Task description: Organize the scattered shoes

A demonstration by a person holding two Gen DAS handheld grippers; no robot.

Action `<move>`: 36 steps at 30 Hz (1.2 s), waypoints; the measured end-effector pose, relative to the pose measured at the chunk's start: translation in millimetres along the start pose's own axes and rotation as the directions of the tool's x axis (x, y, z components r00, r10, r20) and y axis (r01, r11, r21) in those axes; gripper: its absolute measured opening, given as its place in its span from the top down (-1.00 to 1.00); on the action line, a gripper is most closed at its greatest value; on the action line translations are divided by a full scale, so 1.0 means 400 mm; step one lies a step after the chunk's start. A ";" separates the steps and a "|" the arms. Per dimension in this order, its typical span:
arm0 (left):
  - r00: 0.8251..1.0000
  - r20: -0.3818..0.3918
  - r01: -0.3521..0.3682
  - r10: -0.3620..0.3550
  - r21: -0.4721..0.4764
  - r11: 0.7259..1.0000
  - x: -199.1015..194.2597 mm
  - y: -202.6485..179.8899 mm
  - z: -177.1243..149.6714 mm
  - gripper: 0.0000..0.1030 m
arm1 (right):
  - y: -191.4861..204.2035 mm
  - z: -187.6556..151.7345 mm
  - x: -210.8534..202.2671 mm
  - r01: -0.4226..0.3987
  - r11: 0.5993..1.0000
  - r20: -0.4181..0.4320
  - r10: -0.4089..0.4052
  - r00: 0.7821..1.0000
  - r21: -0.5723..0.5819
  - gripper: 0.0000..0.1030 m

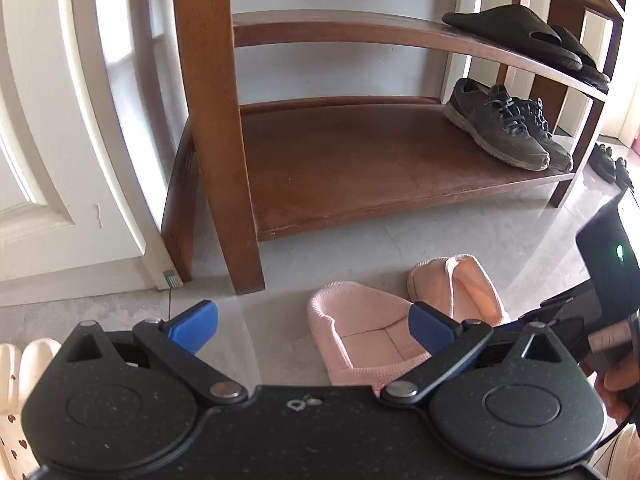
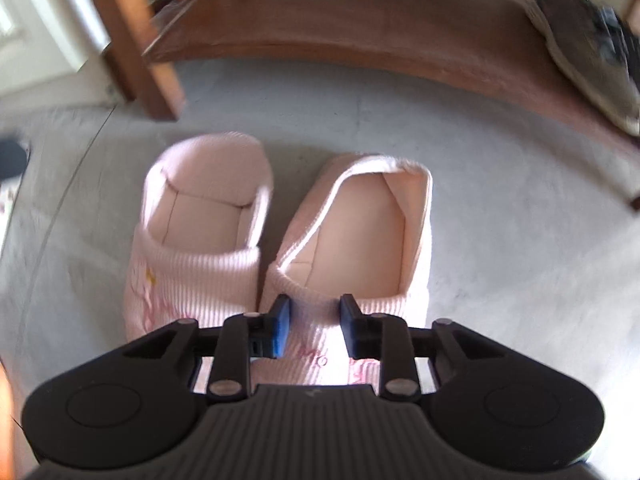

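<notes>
Two pink slippers (image 2: 276, 232) – toes hidden, right tool (image 2: 314, 330)

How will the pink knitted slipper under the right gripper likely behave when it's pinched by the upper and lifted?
The right pink slipper looks soft: its ribbed knit upper would probably bunch between the right gripper fingers. With its padded lining it seems light for its size. Held by the toe end, the open heel would likely sag. The knit should grip rather than slip.
</notes>
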State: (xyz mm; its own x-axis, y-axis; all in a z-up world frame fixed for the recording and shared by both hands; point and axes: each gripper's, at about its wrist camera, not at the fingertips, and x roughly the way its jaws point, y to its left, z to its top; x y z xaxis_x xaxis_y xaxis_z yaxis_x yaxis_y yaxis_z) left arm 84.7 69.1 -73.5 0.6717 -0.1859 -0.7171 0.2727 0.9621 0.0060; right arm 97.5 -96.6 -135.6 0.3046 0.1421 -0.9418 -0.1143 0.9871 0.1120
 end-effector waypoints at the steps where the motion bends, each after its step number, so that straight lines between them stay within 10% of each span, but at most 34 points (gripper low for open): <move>1: 1.000 0.007 0.004 -0.004 0.012 1.000 0.000 -0.004 0.000 -0.99 | 0.004 -0.005 -0.004 -0.024 0.999 0.014 0.023 1.000 0.031 0.16; 17: 0.998 0.030 -0.059 0.056 0.115 0.992 0.018 -0.024 -0.012 -0.99 | 0.053 0.052 0.068 0.016 0.986 0.034 -0.022 0.999 0.165 -0.12; 29: 0.998 0.018 -0.069 0.068 0.137 0.988 0.027 -0.019 -0.020 -0.99 | 0.074 0.065 0.153 0.119 0.978 -0.091 -0.105 0.990 0.169 -0.77; 36: 0.998 0.012 -0.057 0.056 0.136 0.989 0.035 -0.020 -0.019 -0.99 | 0.089 0.045 0.168 0.138 0.973 -0.029 -0.135 0.990 0.184 -1.00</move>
State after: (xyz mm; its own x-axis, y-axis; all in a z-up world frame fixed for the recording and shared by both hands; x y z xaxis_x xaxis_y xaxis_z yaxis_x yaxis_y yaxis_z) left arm 86.8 60.4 -88.7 0.6943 -0.1343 -0.7071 0.3249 0.9351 0.1414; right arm 130.8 -50.8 -189.1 0.2901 0.0051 -0.9570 0.1045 0.9938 0.0370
